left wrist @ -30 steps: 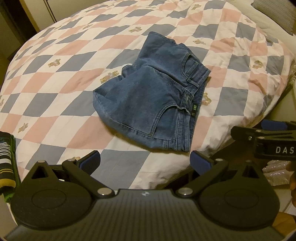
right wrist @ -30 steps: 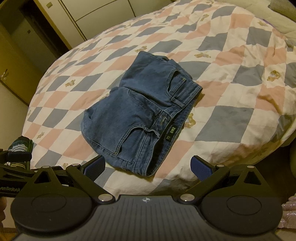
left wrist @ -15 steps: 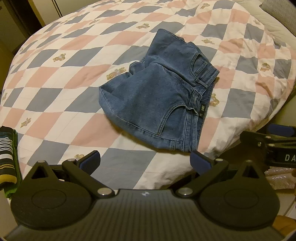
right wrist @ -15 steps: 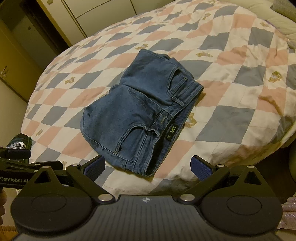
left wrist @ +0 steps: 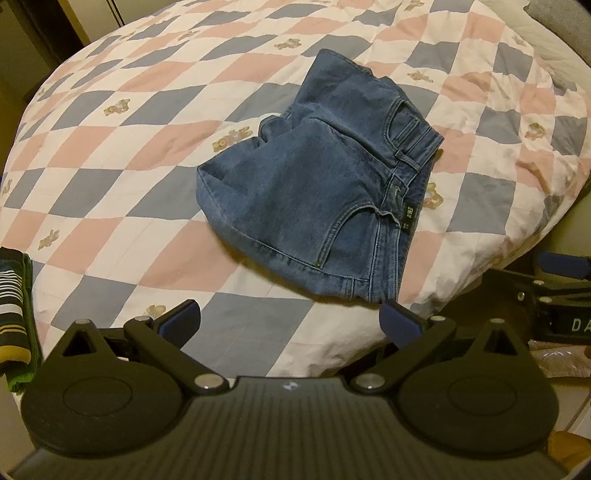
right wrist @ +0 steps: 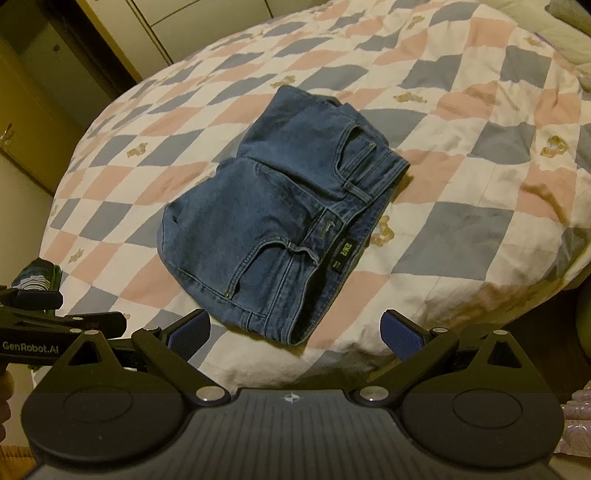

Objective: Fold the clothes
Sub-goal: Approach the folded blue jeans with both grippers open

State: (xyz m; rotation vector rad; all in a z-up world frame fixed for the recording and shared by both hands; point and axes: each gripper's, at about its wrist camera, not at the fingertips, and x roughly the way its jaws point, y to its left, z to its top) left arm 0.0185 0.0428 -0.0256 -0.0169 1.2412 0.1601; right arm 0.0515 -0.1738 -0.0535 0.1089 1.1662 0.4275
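Observation:
A pair of blue jeans [left wrist: 321, 192] lies folded into a compact bundle on the checked quilt [left wrist: 110, 155], near the bed's front edge, waistband and label to the right. The same jeans [right wrist: 273, 218] fill the middle of the right wrist view. My left gripper [left wrist: 290, 325] is open, hovering just short of the bundle's near hem with nothing between its blue pads. My right gripper [right wrist: 295, 334] is open too, empty, its pads straddling the near corner of the jeans from above the bed edge. Each gripper shows at the side of the other's view.
A striped folded garment [left wrist: 13, 306] lies at the bed's left edge. Cupboard doors [right wrist: 177, 22] stand beyond the bed. A grey pillow [left wrist: 561, 26] sits far right. The quilt [right wrist: 480, 155] drops off at the front right toward the floor.
Both grippers have drifted slightly forward toward the jeans, which now sit a little nearer the pads. The jeans have not moved and both grippers stay open.

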